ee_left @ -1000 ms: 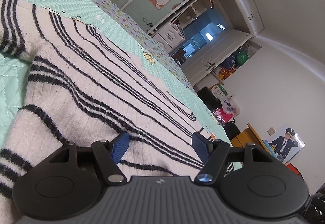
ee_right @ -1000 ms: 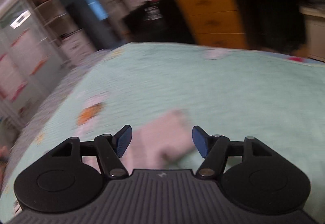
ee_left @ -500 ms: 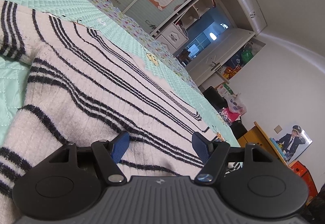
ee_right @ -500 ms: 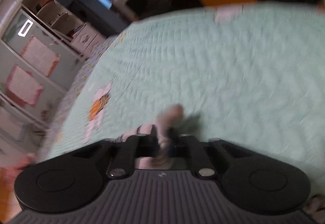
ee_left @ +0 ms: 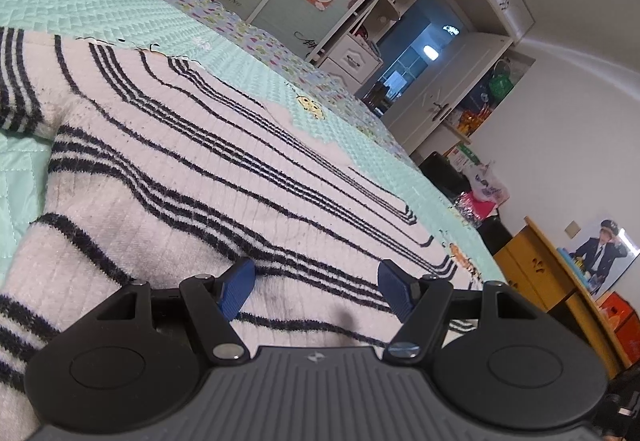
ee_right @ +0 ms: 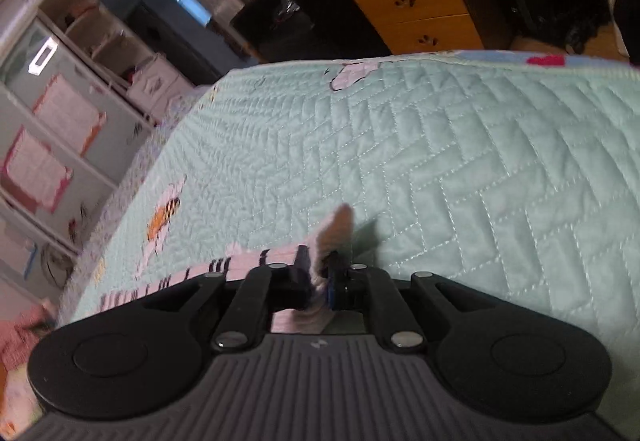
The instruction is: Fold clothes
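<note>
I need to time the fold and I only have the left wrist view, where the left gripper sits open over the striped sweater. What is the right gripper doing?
Observer: The right gripper is shut on a pinch of the striped sweater, near its edge.
Operator: Is that piece lifted or flat?
Observer: A flap of it sticks up past the fingertips, above the green quilted bedspread.
Operator: Anything lying ahead of it on the bed?
Observer: Only bare bedspread with a few cartoon patches; past the bed's end stands a yellow wooden drawer unit.
</note>
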`<act>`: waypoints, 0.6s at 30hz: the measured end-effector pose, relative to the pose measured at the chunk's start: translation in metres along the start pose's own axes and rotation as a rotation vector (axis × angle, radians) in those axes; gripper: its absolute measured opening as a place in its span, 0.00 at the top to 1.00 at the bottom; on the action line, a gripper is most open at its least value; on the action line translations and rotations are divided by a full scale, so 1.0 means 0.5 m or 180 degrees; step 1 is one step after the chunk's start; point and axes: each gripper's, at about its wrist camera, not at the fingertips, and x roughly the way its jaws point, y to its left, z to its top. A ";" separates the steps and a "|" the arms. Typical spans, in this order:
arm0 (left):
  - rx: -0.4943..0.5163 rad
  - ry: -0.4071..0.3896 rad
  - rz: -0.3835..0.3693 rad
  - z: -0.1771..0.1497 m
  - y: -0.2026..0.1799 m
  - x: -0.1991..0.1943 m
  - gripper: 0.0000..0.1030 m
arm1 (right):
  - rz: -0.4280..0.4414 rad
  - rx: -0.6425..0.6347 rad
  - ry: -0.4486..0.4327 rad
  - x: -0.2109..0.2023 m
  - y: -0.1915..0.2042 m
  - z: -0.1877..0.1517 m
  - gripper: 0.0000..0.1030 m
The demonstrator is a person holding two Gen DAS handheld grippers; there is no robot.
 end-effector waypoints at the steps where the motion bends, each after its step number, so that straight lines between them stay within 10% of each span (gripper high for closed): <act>1: 0.0066 0.0063 0.0095 0.002 -0.012 -0.003 0.31 | 0.0013 0.0066 -0.0029 -0.003 -0.002 -0.003 0.88; 10: 0.0291 0.0560 0.0713 0.003 -0.106 -0.066 0.31 | -0.0095 -0.0057 -0.0391 -0.171 0.034 -0.086 0.54; 13: -0.0288 0.0490 0.0252 -0.004 -0.065 -0.144 0.31 | 0.0319 -0.0482 -0.0019 -0.197 0.090 -0.164 0.45; 18: -0.0688 -0.0057 0.0513 0.058 0.041 -0.263 0.31 | 0.1118 -0.0830 0.0982 -0.179 0.200 -0.327 0.38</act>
